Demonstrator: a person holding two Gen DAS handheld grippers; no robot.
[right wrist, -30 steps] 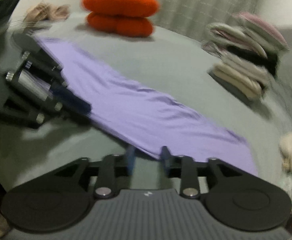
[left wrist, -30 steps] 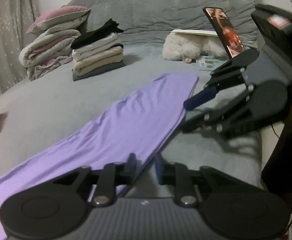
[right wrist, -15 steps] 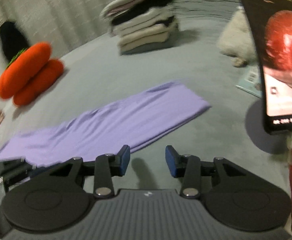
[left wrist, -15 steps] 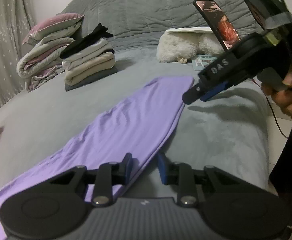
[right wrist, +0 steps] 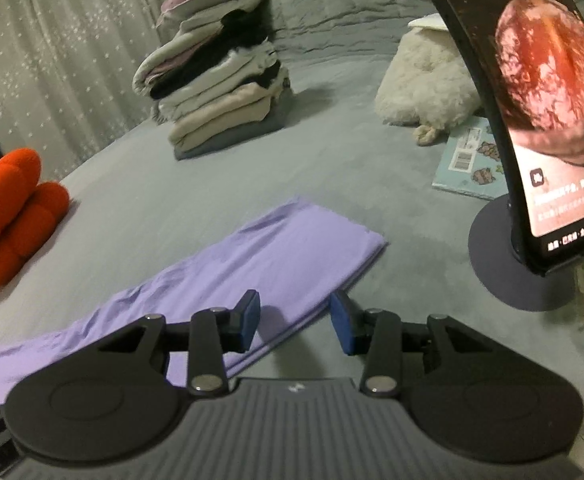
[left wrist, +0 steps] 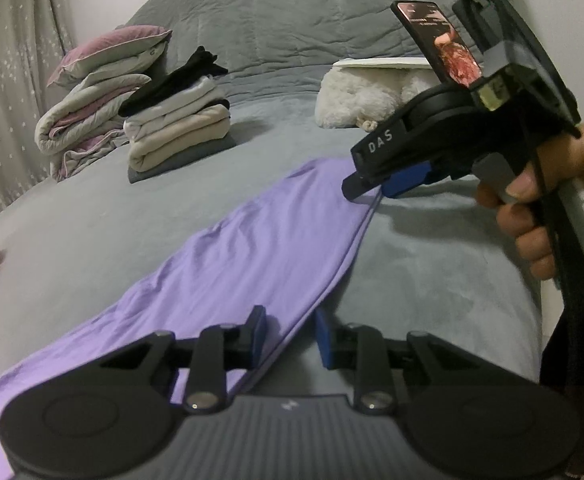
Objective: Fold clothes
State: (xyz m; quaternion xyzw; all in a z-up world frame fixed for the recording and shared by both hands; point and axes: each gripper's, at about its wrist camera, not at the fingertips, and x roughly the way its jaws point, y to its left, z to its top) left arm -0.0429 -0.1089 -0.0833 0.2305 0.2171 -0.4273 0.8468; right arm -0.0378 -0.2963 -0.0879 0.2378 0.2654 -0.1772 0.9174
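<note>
A purple garment (left wrist: 260, 248), folded into a long strip, lies flat across the grey bed (left wrist: 92, 232). My left gripper (left wrist: 290, 336) hovers over its near right edge, open, and the cloth's edge runs through the gap without being pinched. Farther along, a hand (left wrist: 551, 200) holds my right gripper (left wrist: 365, 186) with its tips at the strip's far right corner. In the right wrist view the right gripper (right wrist: 295, 322) is open, and the purple garment's (right wrist: 292, 248) edge lies loose between the blue pads (right wrist: 341, 326).
A stack of folded clothes (left wrist: 180, 128) and a pile of pillows (left wrist: 92, 96) sit at the back left. A white plush (right wrist: 423, 80), a booklet (right wrist: 467, 160) and a phone on a stand (right wrist: 551, 120) are right of the garment. An orange plush (right wrist: 8, 216) lies at the left.
The right gripper has rolled from lying on its side to level and come to the garment's far corner. The left gripper has edged forward along the near edge. Both stay open.
</note>
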